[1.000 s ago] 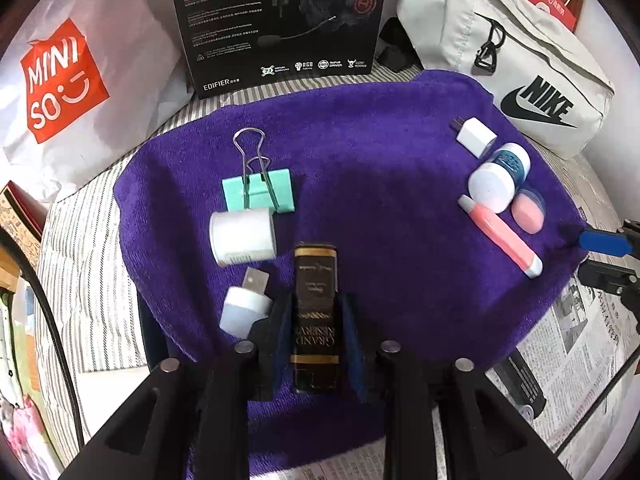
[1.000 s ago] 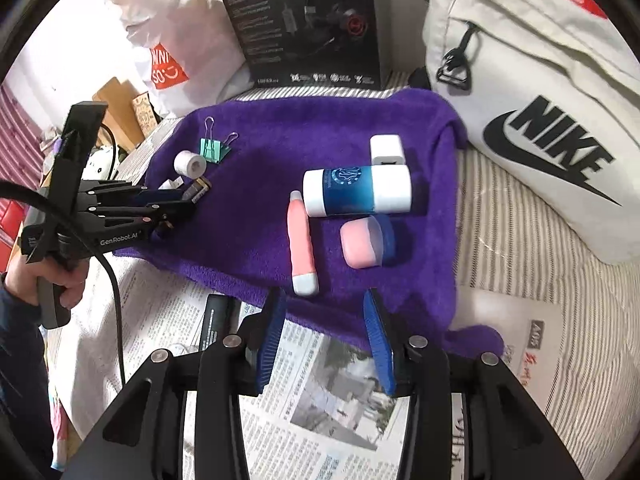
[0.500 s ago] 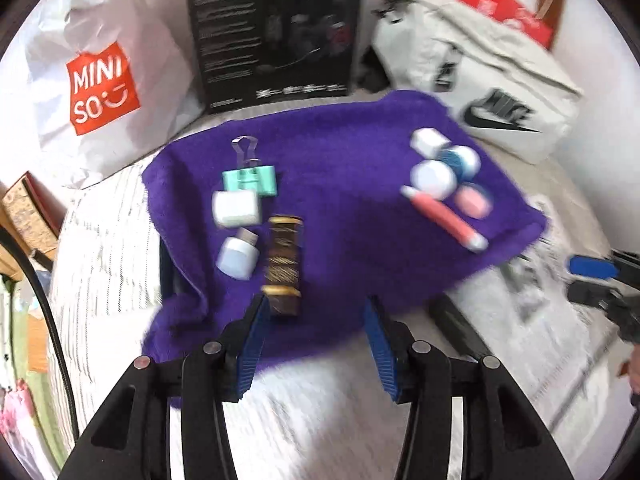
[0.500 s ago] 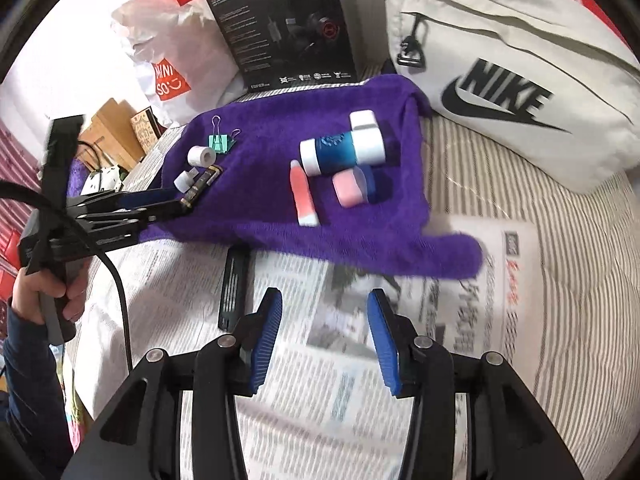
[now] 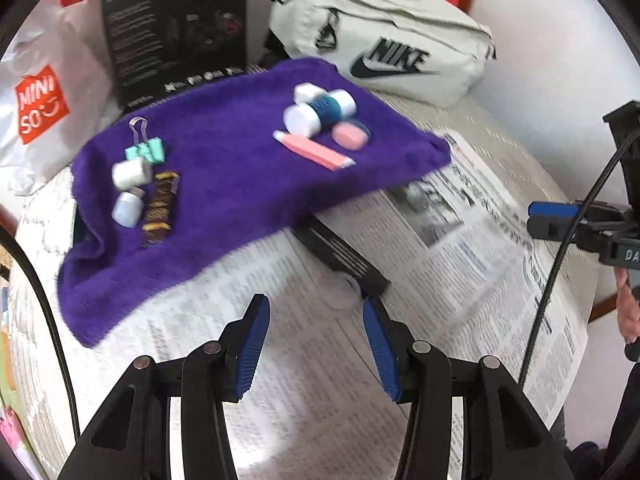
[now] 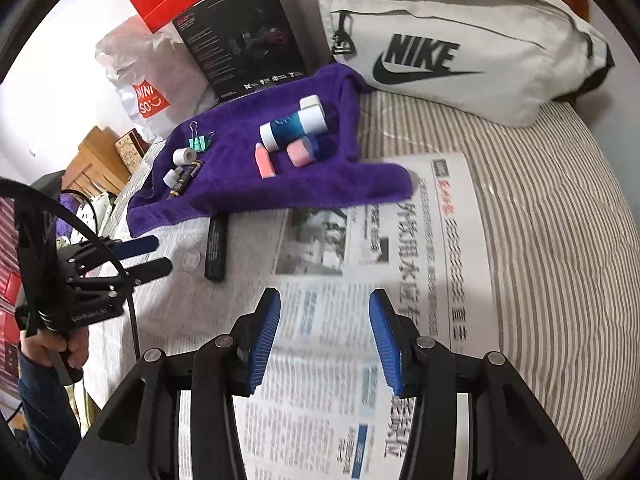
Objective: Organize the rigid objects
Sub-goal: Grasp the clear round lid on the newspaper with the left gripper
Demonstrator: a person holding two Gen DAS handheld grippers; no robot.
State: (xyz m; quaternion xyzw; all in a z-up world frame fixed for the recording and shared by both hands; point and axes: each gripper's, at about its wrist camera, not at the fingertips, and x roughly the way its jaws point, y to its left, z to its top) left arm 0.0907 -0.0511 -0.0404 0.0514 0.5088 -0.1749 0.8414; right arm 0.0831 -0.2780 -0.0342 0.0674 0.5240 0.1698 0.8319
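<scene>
On the newspaper [image 5: 460, 240] below the purple towel [image 5: 240, 184], a black bar [image 5: 340, 252] lies at 12 o'clock from the left gripper [image 5: 316, 344], long axis 10-to-4. Both grippers' jaws open, empty; right gripper [image 6: 324, 344] farther off. Left likely takes it.

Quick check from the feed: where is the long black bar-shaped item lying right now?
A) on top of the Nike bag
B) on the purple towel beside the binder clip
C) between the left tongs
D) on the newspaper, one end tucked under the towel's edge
D: the black bar lies on the newspaper, its far end under the purple towel edge; both tongs are empty.
</scene>
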